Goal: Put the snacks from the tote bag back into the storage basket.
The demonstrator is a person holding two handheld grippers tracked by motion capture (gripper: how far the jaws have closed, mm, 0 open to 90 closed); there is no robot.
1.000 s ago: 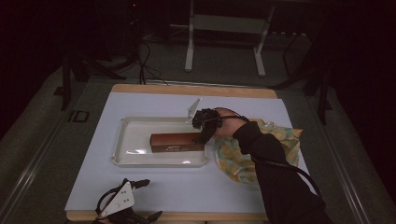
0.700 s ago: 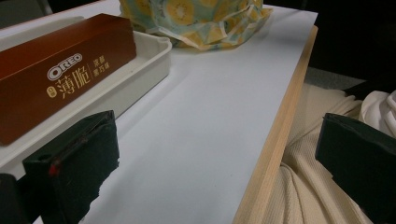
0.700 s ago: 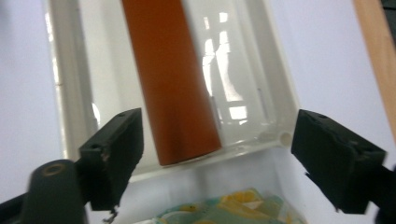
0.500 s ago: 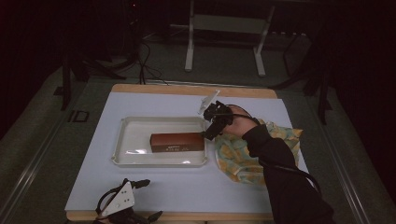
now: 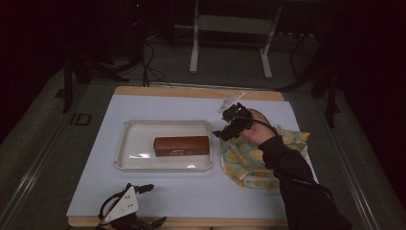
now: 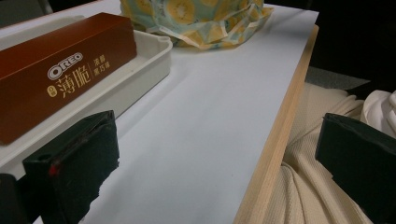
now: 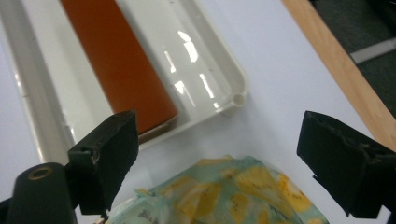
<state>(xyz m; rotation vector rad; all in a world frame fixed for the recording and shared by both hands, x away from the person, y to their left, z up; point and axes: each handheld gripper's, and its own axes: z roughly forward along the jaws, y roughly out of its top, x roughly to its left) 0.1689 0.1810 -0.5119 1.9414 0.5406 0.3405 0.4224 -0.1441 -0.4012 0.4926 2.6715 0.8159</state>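
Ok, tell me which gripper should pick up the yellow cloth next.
Right. The right gripper hangs open just above the cloth, whose edge shows between its jaws in the right gripper view. The left gripper sits at the table's near edge, with the tray nearer to it than the cloth.

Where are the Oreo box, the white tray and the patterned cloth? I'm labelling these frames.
Oreo box (image 5: 182,145): high view, middle of its brown top face.
White tray (image 5: 165,124): high view, far rim.
Patterned cloth (image 5: 244,160): high view, yellow-printed fabric right of the tray.
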